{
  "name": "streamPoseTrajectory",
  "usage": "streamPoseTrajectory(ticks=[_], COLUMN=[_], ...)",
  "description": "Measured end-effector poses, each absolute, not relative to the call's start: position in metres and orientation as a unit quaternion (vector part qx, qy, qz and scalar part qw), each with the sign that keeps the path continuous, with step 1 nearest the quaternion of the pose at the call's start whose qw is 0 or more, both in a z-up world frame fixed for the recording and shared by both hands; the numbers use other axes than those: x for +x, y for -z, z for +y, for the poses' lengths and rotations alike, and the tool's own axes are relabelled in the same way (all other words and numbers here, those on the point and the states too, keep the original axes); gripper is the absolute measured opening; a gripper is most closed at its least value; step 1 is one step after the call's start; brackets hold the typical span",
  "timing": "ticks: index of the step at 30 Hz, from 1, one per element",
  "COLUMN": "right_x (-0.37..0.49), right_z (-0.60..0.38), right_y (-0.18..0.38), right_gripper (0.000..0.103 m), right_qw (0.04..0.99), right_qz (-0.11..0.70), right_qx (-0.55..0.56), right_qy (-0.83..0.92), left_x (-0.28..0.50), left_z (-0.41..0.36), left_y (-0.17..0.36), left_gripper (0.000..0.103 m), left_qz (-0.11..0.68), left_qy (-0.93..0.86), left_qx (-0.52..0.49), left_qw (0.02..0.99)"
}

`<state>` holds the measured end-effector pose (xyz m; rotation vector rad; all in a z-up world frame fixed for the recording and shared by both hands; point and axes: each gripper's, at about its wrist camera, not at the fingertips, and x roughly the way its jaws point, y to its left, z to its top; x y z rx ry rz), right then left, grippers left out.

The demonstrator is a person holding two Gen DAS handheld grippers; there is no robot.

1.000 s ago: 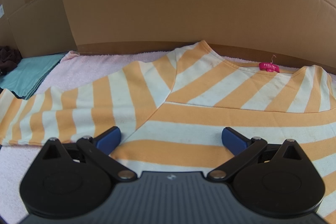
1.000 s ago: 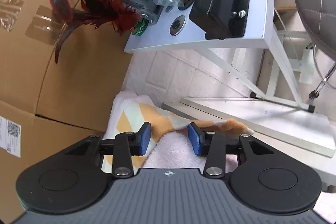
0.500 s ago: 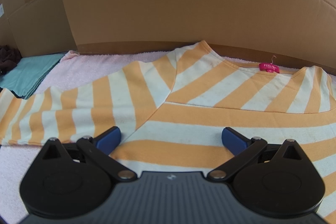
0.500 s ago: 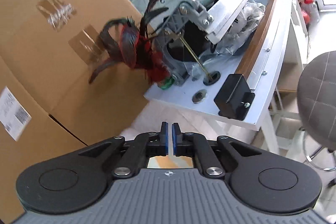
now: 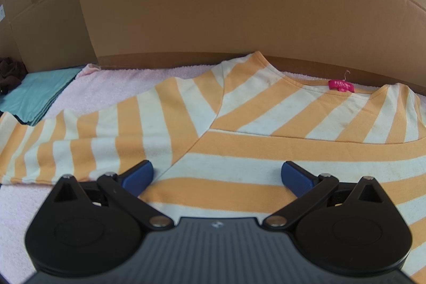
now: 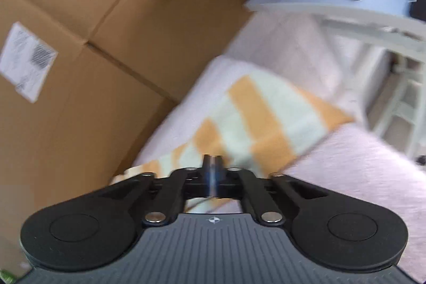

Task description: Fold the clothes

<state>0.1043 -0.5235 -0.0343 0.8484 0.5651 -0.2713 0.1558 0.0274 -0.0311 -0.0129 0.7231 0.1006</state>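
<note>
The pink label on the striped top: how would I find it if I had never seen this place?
Start at the big cardboard box behind the pink towel. Against its base lies an orange-and-cream striped top. The pink label sits inside its neckline, the only bright pink patch on that cloth.

You have an orange-and-cream striped top [image 5: 239, 135] spread flat on the pink towel, neckline with its pink label [image 5: 341, 85] toward the cardboard, one sleeve [image 5: 80, 140] stretched out sideways. Its other sleeve [image 6: 255, 119] lifts in a fold off the towel.
</note>
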Motion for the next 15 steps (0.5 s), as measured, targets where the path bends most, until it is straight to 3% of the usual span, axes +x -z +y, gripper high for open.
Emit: streamPoseTrajectory(ticks=[1,3,6,7,9,12,14,15], right_x=[0.095,0.092,0.1,0.11,0.136,0.169,0.18,0.183], right_z=[-0.524,-0.519,-0.499,-0.485,-0.455,-0.429,-0.434,-0.439], right_y=[0.025,0.015,0.006,0.006,0.01,0.029,0.029,0.028], right_gripper=[0.0,0.026,0.041,0.055,0.073,0.072,0.061,0.035], right_qw=[0.872,0.88,0.885,0.887,0.89,0.875,0.893,0.904], right_qz=[0.259,0.254,0.255,0.262,0.281,0.311,0.3,0.298], right_qx=[0.373,0.363,0.38,0.376,0.359,0.366,0.335,0.308], right_qy=[0.182,0.169,0.087,0.056,-0.003,-0.055,-0.034,0.001], left_x=[0.156,0.156,0.157,0.157,0.156,0.156,0.156,0.156], left_z=[0.028,0.028,0.028,0.028,0.028,0.029,0.029,0.03], left_y=[0.031,0.031,0.031,0.031,0.031,0.032,0.032,0.032], left_gripper=[0.102,0.102,0.102,0.102,0.102,0.102,0.102,0.102], left_qz=[0.353,0.353,0.353,0.353,0.353,0.353,0.353,0.353], left_qy=[-0.049,-0.05,-0.051,-0.051,-0.051,-0.05,-0.049,-0.049], left_qx=[-0.007,-0.008,-0.01,-0.01,-0.01,-0.01,-0.011,-0.011], left_qw=[0.934,0.934,0.934,0.934,0.934,0.934,0.934,0.934])
